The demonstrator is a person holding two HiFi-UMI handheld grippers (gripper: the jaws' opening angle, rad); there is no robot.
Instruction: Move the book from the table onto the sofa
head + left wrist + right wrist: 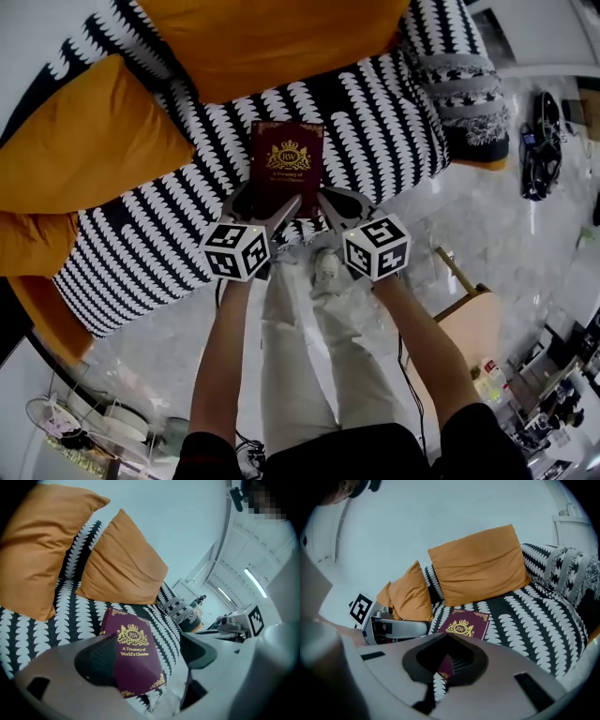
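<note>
Black-and-white sofa (pixel 375 122): one maroon book (pixel 287 164), seemingly three orange cushions (pixel 84 141).

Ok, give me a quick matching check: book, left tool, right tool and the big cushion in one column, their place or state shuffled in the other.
Things:
1. book
2. left tool
3. right tool
4. big cushion

Place or state:
A. jaws together, nothing held
B. orange, propped at the back of the sofa
C. lying flat on the black-and-white seat
D. jaws apart

Pairs: 1-C, 2-D, 3-A, 4-B
</note>
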